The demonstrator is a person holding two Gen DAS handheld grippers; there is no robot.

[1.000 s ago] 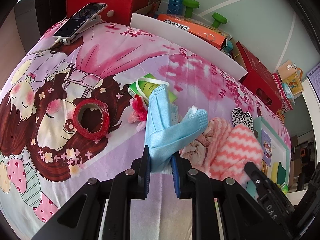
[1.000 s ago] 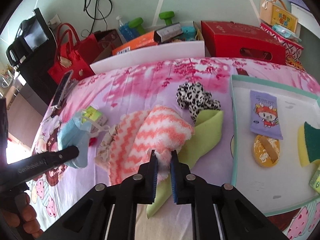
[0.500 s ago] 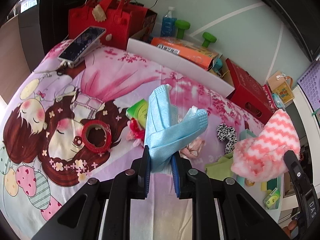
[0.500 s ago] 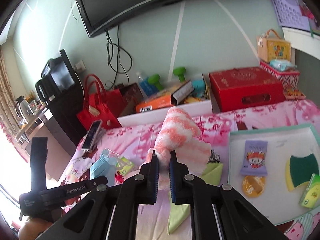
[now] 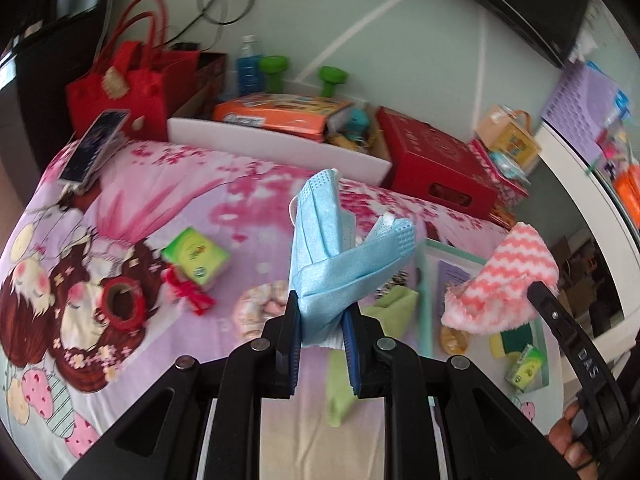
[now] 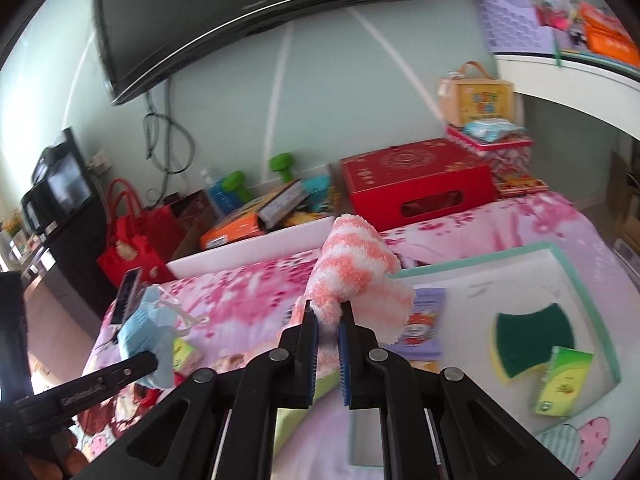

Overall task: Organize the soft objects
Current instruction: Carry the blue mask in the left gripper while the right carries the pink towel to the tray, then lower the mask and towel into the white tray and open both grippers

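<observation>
My left gripper (image 5: 322, 314) is shut on a blue face mask (image 5: 332, 252) and holds it up above the pink bedspread (image 5: 160, 196). My right gripper (image 6: 329, 320) is shut on a pink-and-white striped fluffy cloth (image 6: 356, 268), raised over the bed; the cloth also shows in the left wrist view (image 5: 504, 284). A green cloth (image 5: 394, 308), a pale pink scrunchie (image 5: 260, 300) and a leopard-print piece, mostly hidden behind the mask, lie on the bed below.
A teal-rimmed white tray (image 6: 588, 280) at the right holds a sponge (image 6: 532, 336), a green packet (image 6: 560, 384) and a purple sachet (image 6: 424, 320). Red tape roll (image 5: 122, 306), green box (image 5: 196, 256), phone (image 5: 96, 144). Red box (image 6: 416, 180) and white bin (image 5: 280, 152) behind.
Both grippers have risen further from the bed with their loads, so the bed looks farther away. The striped cloth has moved right, over the tray's near edge.
</observation>
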